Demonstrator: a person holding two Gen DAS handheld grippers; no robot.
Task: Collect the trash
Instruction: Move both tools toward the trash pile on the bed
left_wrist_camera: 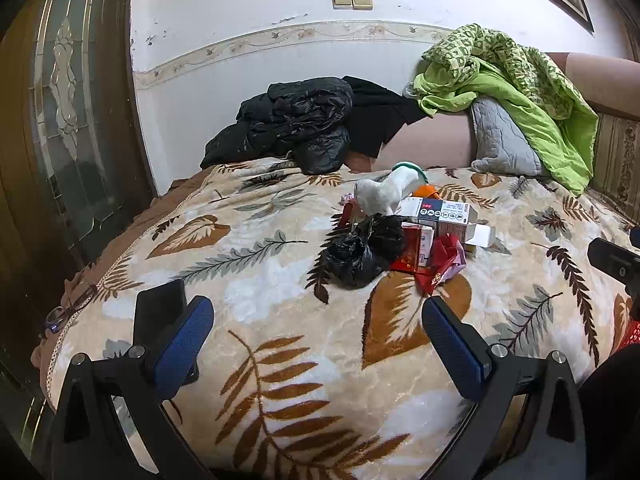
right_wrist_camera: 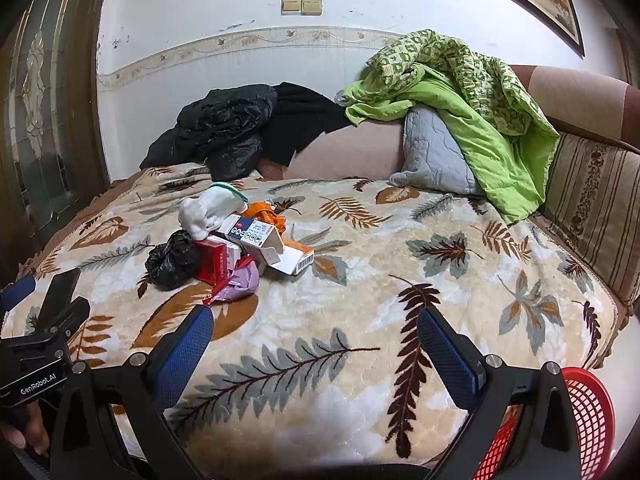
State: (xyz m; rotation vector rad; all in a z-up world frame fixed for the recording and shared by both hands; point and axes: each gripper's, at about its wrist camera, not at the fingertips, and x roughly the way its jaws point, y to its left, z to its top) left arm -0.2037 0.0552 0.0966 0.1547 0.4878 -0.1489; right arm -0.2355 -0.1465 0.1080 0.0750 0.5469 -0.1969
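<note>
1. Basket [right_wrist_camera: 592,412], red mesh, shows clearly only in the right wrist view.
2. Trash pile [left_wrist_camera: 400,236] lies on the blanket [left_wrist_camera: 280,360], well beyond the left gripper [left_wrist_camera: 318,320] and right gripper [right_wrist_camera: 312,332]; both gape wide, holding nothing.

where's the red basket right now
The red basket sits at the bottom right of the right wrist view, off the near edge of the leaf-print blanket, just beside the right hand-held gripper.
</note>
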